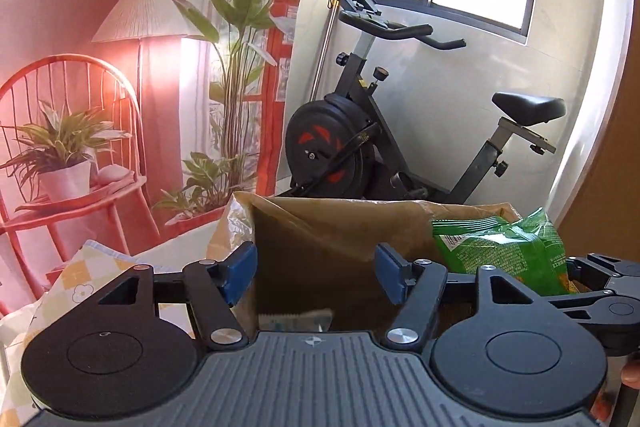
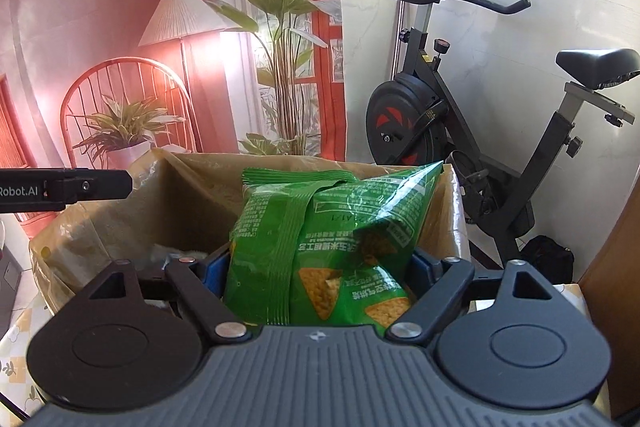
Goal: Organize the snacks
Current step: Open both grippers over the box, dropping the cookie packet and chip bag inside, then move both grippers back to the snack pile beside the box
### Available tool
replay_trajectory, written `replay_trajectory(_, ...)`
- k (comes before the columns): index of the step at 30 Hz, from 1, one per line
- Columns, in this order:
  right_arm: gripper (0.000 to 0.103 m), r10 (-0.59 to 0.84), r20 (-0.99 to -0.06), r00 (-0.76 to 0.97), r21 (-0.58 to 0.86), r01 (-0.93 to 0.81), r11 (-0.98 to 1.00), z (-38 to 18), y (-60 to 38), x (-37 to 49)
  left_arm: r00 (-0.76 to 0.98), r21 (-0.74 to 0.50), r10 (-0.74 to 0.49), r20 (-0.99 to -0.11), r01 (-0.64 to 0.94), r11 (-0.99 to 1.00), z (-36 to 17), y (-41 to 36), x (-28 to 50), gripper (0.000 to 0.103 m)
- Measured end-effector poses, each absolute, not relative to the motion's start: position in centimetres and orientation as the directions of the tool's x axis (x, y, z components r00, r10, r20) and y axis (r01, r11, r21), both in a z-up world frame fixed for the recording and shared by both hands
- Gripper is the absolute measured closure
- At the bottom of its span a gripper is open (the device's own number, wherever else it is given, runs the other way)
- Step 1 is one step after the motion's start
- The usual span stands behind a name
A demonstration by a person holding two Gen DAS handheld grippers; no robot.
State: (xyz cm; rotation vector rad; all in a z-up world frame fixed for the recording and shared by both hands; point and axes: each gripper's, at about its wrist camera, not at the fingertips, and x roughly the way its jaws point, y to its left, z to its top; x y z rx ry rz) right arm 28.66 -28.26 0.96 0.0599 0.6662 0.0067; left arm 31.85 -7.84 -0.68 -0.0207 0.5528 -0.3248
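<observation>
R gripper [image 2: 320, 267] jaws pinch green chip bag [image 2: 320, 239] over the box [image 2: 192, 183]. L gripper [image 1: 316, 273] jaws spread, nothing btwn, above box's left side.

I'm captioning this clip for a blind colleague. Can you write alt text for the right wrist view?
The right gripper holds a green chip bag over an open cardboard box. The left gripper reaches in from the left edge; an exercise bike stands behind.

Exercise bike [image 1: 360, 135] (black), printed backdrop [image 1: 120, 67]
</observation>
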Motion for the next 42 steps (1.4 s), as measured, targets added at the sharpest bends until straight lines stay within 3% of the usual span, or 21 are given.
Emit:
replay_trajectory(9, 0.012, 0.019, -0.579, 0.815, 0.055, 0.016, 0.998, 2.5, -28.5, 22.9, 0.834, -0.090, -0.265, -0.484, 0.254, 0.963, 0.5, -6.2, 26.4, 0.026)
replay_trajectory(19, 0.011, -0.020, -0.564, 0.825, 0.057, 0.063, 0.996, 2.0, -28.8, 16.2, 0.840, -0.035, -0.226, -0.494, 0.240, 0.970, -0.5, -3.3, 21.0, 0.026)
replay_trajectory(33, 0.007, 0.064, -0.566, 0.822, 0.142, 0.021, 0.990, -2.6, -28.6, 10.4, 0.845, -0.020, -0.161, -0.510, 0.175, 0.984, -3.9, 1.0, 16.0, 0.026)
replay_trajectory(42, 0.007, 0.079, -0.572, 0.816, 0.101, -0.026, 0.995, -4.5, -27.2, 8.0, 0.816, -0.061, -0.156, -0.557, 0.148, 0.987, -6.4, 2.0, 14.7, 0.026)
